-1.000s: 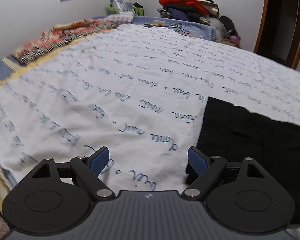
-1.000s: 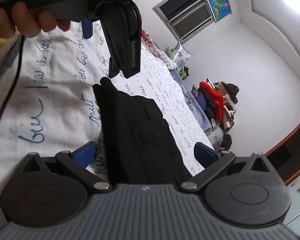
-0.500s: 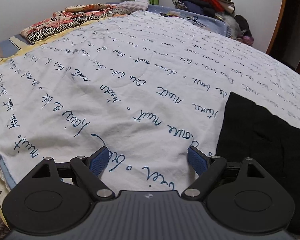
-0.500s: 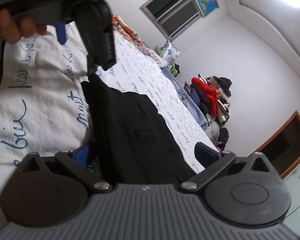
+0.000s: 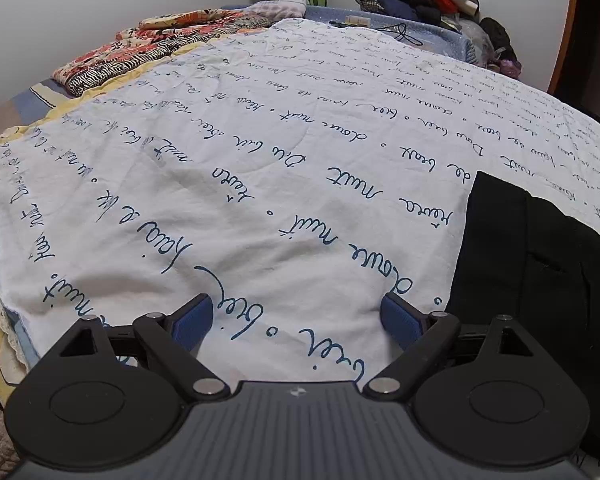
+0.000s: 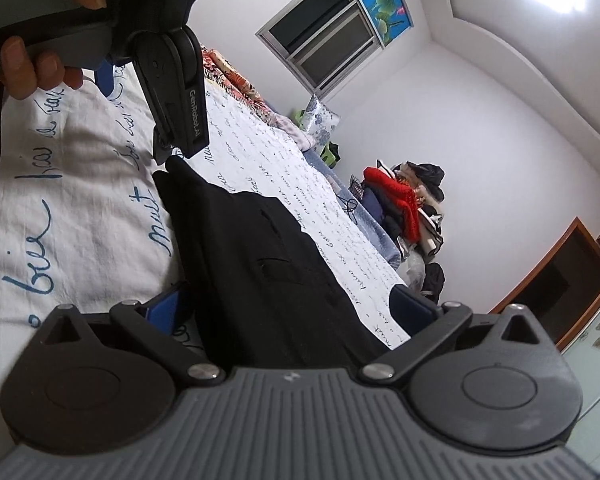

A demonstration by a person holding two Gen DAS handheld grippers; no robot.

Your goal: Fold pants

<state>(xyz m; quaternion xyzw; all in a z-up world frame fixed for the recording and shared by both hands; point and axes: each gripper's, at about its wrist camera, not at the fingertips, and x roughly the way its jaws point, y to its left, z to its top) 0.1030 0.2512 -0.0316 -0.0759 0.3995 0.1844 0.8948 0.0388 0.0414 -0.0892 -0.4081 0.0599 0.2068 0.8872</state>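
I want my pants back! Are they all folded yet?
Nearly, it seems. The pants lie on the bed as a flat narrow stack, so folding looks done. Nothing is in hand: the left gripper and right gripper are open. Maybe one last fold remains.
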